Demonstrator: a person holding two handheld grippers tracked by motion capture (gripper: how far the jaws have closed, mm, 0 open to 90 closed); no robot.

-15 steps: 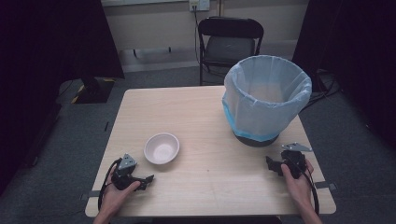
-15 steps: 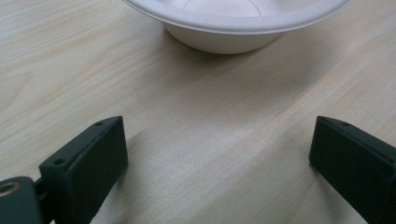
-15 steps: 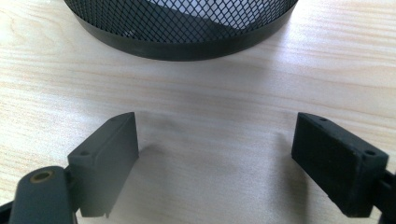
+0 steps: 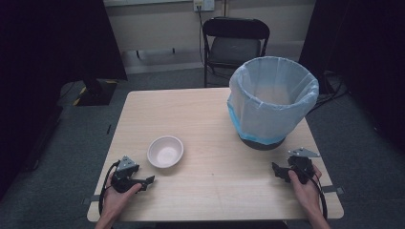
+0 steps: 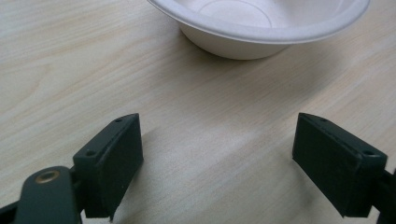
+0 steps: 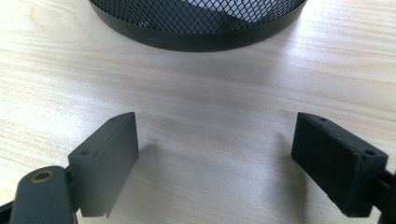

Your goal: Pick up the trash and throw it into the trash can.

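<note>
A small white bowl (image 4: 165, 151), round, shallow and seemingly empty, is seen standing upright on the pale wood-grain surface (image 4: 205, 119), toward its near left part. In the left gripper view the bowl (image 5: 261, 23) is shown just ahead of the left tongs (image 5: 217, 163), whose jaws are spread wide with only bare wood between them. In the high view the left tongs (image 4: 143, 181) are held low near the front edge by a hand (image 4: 117, 195). A black mesh bin (image 4: 270, 100), lined with a pale blue bag, is placed at the far right. The right tongs (image 6: 215, 163) are likewise released, pointed at the bin's base (image 6: 196, 28).
</note>
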